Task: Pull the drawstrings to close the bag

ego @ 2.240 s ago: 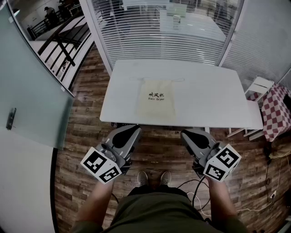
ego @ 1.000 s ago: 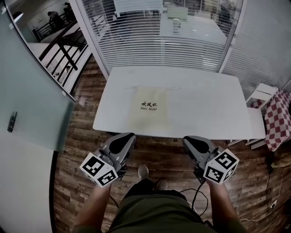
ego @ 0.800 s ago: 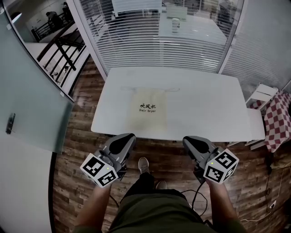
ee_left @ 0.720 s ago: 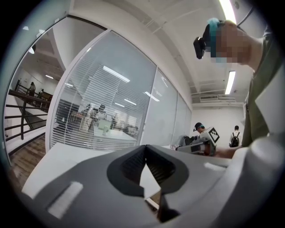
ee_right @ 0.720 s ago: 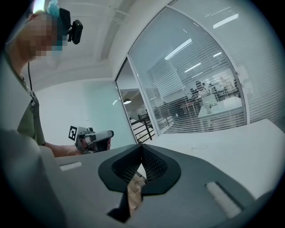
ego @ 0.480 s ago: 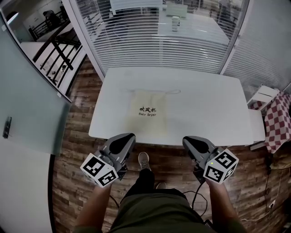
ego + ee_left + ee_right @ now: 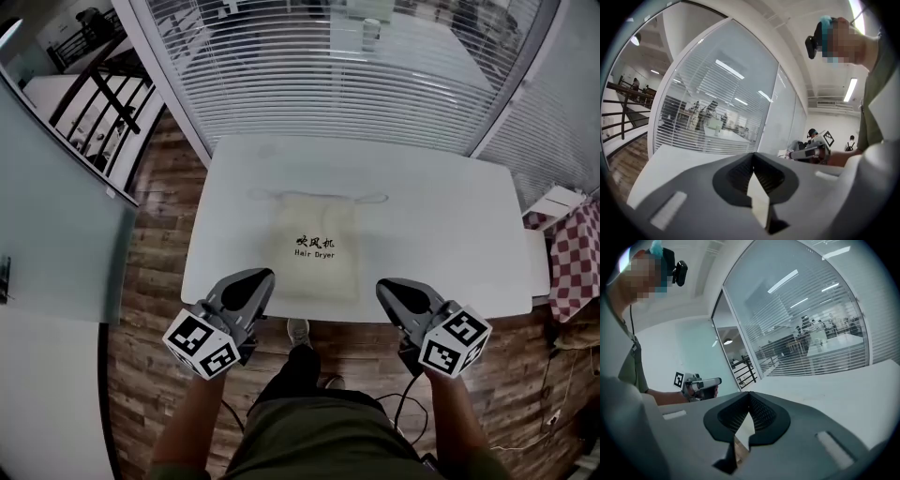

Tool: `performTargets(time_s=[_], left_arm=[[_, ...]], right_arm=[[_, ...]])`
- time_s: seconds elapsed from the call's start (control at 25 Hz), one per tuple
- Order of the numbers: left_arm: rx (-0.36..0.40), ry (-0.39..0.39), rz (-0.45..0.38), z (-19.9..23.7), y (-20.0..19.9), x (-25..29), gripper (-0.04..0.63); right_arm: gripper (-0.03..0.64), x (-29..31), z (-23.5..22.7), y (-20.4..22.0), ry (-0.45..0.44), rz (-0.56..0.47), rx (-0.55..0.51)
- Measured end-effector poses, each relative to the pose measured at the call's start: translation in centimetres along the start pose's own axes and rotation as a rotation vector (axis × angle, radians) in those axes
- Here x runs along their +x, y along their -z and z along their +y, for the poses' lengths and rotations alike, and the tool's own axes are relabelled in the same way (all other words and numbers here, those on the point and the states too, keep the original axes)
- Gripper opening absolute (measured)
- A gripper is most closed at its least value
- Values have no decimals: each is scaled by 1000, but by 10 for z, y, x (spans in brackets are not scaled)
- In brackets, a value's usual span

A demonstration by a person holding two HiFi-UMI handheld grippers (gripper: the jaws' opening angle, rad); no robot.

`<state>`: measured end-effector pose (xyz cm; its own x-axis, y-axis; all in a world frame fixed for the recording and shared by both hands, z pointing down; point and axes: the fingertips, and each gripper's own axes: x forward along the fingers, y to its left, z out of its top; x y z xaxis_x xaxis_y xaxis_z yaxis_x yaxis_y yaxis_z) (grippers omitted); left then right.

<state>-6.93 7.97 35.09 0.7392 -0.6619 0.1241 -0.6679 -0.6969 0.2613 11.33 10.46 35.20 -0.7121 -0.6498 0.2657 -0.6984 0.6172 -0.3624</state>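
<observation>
A cream drawstring bag (image 7: 316,246) printed "Hair Dryer" lies flat on the white table (image 7: 450,225). Its mouth faces the far side, and thin drawstrings trail out to the left (image 7: 261,195) and right (image 7: 373,198). My left gripper (image 7: 251,277) hovers at the table's front edge, just left of the bag's near end. It is shut with nothing in it. My right gripper (image 7: 392,286) is level with it on the bag's right, also shut and empty. In the left gripper view the jaws (image 7: 753,157) meet over the tabletop (image 7: 670,161). The right gripper view shows the same (image 7: 749,394).
A glass wall with blinds (image 7: 328,66) stands right behind the table. A frosted glass partition (image 7: 56,234) is at the left. At the right are a white stool (image 7: 553,202) and a red checked cloth (image 7: 572,253). Cables (image 7: 403,403) lie on the wood floor by my feet.
I have stepped closer to the table, so the bag now sits nearer and larger. Both grippers stay shut and have reached the table's front edge.
</observation>
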Motion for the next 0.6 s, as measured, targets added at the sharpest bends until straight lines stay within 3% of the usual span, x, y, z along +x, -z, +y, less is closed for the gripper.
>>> performTargets(time_s=[0.44, 0.6], left_arm=[[-32, 21, 89, 130, 4, 50, 6], [31, 25, 144, 165, 9, 67, 8]], right_arm=[[9, 102, -58, -31, 71, 48, 17], [9, 129, -72, -39, 92, 60, 4]])
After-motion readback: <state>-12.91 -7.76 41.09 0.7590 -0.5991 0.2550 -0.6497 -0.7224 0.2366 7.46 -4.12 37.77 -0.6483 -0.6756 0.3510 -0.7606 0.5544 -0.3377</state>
